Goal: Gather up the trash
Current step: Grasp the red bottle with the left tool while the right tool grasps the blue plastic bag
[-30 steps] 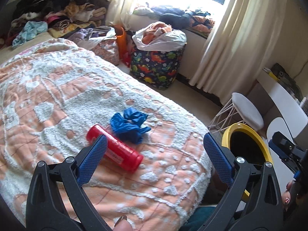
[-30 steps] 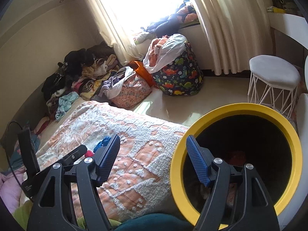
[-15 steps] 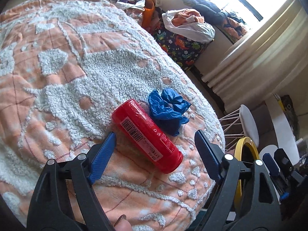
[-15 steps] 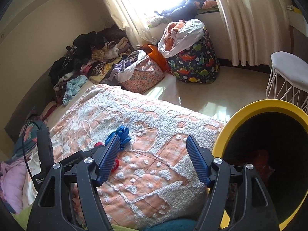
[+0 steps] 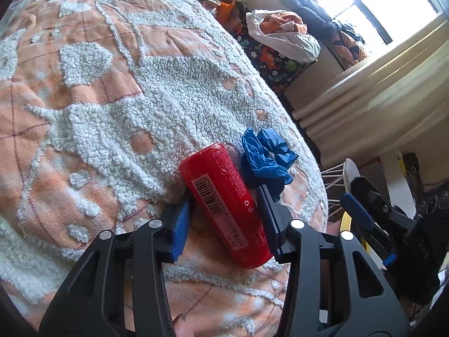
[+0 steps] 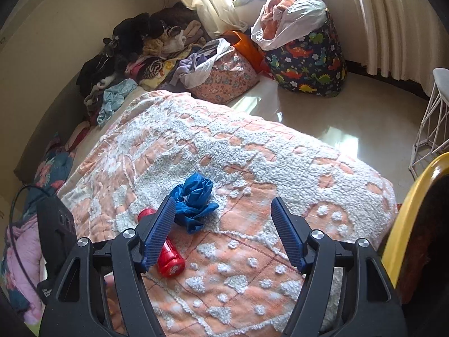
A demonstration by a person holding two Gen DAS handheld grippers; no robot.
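The red can (image 5: pixel 224 210) on the bed (image 5: pixel 112 90) is straddled by the left gripper (image 5: pixel 223 214), its jaws closing; the right gripper (image 6: pixel 224 224) is held open, empty.

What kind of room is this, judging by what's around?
Most likely a lived-in bedroom: a bed under an orange and white bedspread, heaps of clothes against the wall, and a dinosaur-print laundry bag by the curtained window.

Red can (image 6: pixel 168 258) is mostly hidden behind one blue finger (right wrist view). Yellow bin (image 6: pixel 407 219) is cut off by the edge, its inside too dark. Curtains (image 5: pixel 378 90) are blurred.
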